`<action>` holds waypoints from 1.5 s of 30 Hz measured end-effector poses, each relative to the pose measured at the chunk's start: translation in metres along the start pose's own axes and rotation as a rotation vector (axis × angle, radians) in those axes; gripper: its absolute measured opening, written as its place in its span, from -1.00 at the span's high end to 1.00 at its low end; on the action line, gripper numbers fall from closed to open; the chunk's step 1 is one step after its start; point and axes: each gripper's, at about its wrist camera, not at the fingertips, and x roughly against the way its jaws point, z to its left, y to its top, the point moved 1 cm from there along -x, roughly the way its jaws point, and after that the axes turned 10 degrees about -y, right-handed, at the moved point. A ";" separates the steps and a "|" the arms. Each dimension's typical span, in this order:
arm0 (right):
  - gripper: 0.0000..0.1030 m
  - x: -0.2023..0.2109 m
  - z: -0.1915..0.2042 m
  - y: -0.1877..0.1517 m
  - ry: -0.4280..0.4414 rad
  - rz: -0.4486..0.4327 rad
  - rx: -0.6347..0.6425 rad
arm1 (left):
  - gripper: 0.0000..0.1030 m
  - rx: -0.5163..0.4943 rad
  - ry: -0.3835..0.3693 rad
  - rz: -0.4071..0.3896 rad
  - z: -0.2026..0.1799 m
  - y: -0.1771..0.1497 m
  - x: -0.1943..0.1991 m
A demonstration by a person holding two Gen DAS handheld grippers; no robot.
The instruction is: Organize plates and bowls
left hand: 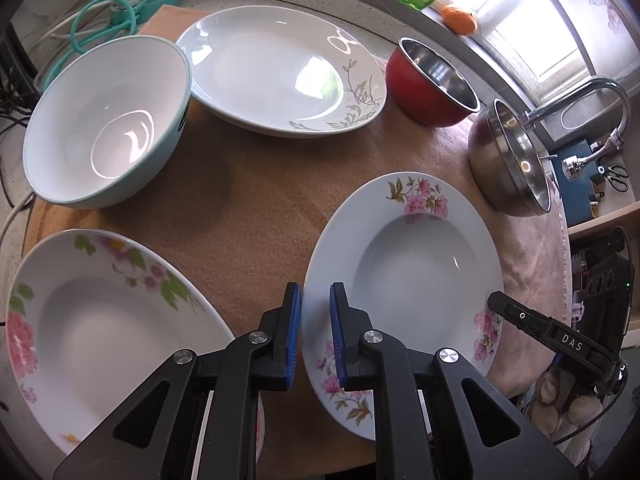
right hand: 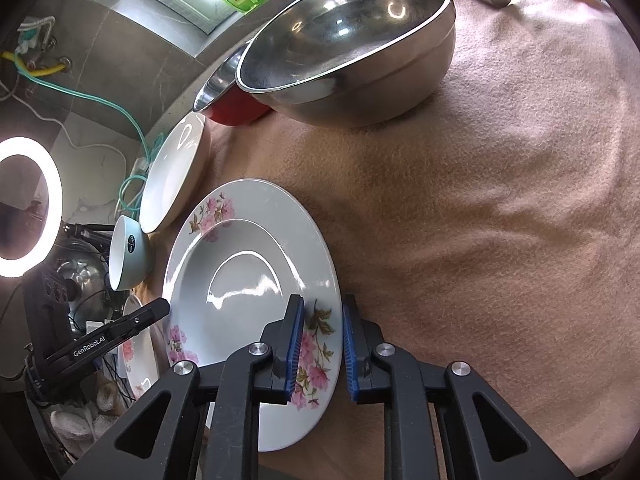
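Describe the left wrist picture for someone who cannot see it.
Both pairs of tongs, left and right, grip opposite rims of a pink-flowered plate on a brown cloth. Around it sit two more plates and three bowls.

We note a matt, fuzzy cloth (left hand: 248,216) over the counter, tan and napped, creased in soft folds in the right wrist view. The pink-flowered plate (left hand: 404,272) looks like glazed ceramic, smooth and glossy, with sharp highlights in its well; the second flowered plate (left hand: 100,320), the plate with the grey leaf pattern (left hand: 280,68) and the white bowl (left hand: 108,124) share that glossy glazed finish. The large bowl (right hand: 352,44) is polished metal, mirror-bright inside, slightly brushed outside. The red bowl (left hand: 432,84) has a smooth red coating outside and bare shiny metal within. The gripper fingers (left hand: 280,344) look like matt black plastic with ribbed blue pads (left hand: 295,332). The tap (left hand: 580,100) is bright chromed metal.
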 end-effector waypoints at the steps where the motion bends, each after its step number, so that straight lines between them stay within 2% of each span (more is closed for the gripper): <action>1: 0.67 0.000 0.001 0.000 -0.002 0.000 0.001 | 0.75 -0.001 0.000 0.000 0.000 -0.001 0.000; 45: 0.66 0.014 -0.012 -0.032 -0.021 0.009 -0.013 | 0.75 -0.009 -0.002 0.022 -0.016 -0.044 0.004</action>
